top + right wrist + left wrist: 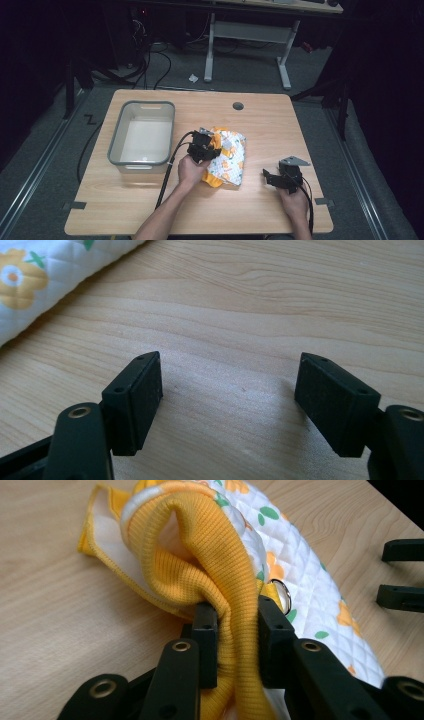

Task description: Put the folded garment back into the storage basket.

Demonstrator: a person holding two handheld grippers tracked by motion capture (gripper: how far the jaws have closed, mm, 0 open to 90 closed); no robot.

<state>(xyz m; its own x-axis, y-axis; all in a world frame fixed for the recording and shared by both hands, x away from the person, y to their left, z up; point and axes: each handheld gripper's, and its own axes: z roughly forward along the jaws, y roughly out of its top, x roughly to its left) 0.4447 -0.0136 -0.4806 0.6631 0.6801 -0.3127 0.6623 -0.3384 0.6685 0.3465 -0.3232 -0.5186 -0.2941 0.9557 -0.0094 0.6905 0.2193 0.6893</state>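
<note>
A small quilted garment [227, 157], white with orange flowers and an orange ribbed cuff, lies crumpled near the middle of the wooden table [150, 200]. My left gripper [206, 148] sits at its left edge. In the left gripper view the jaws of the left gripper [235, 617] pinch the orange ribbed cuff [210, 555], which bunches up between the pads; a metal snap [280, 592] shows beside it. My right gripper [270, 177] rests to the right of the garment, jaws wide apart. In the right gripper view the right gripper [230, 390] has bare wood between its pads, and the garment's edge [30, 285] lies far left.
A grey-rimmed white plastic bin [142, 132] stands empty on the table's left side. A round cable hole [238, 106] sits near the far edge. Beyond the table are a desk frame [247, 35] and floor cables [150, 60].
</note>
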